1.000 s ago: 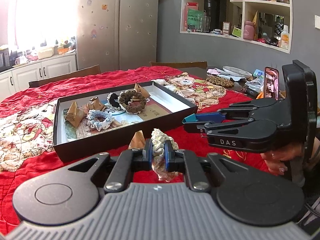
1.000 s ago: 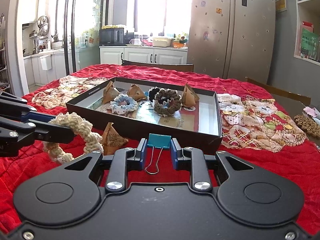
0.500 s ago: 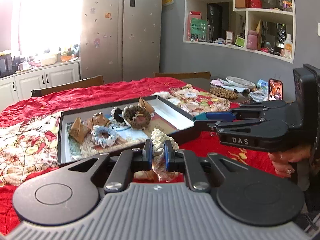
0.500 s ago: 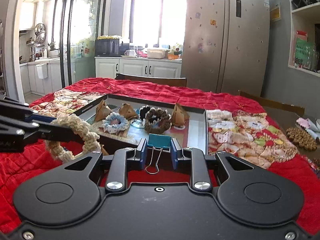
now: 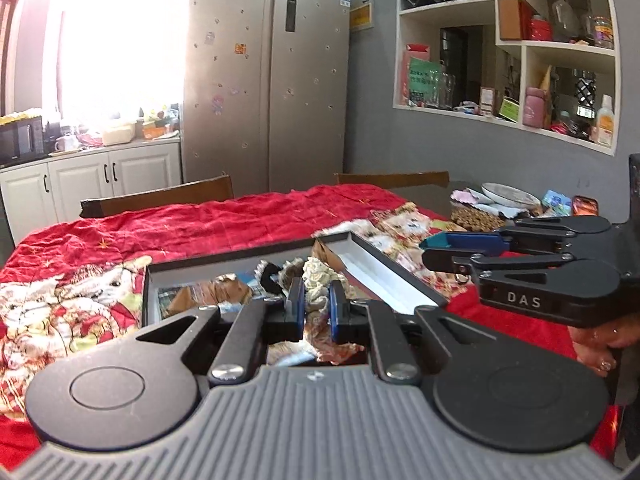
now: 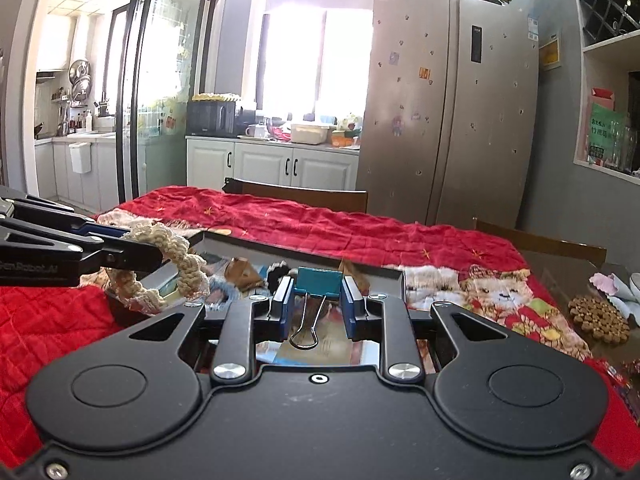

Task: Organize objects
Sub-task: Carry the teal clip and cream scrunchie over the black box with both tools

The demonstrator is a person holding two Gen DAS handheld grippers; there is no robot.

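My left gripper (image 5: 314, 304) is shut on a cream crocheted ring (image 5: 316, 286) and holds it above the near part of a black tray (image 5: 394, 276). The ring also shows in the right wrist view (image 6: 176, 256), hanging from the left gripper's fingers (image 6: 120, 254). My right gripper (image 6: 318, 300) is shut on a teal binder clip (image 6: 318, 280), its wire handles hanging down, above the same tray (image 6: 394, 276). The tray holds brown paper pyramids (image 6: 240, 270), a dark scrunchie (image 6: 278, 272) and other crocheted rings, mostly hidden behind the grippers.
The tray lies on a table under a red quilted cloth (image 6: 320, 224) with cat patches (image 6: 492, 292). Wooden chair backs (image 6: 296, 194) stand at the far edge. A brown beaded mat (image 6: 600, 316), a plate (image 5: 508, 194) and clutter lie at the right end.
Both grippers have risen and moved forward over the tray with their loads still held. The view now looks less steeply down, and the tray sits lower and closer.
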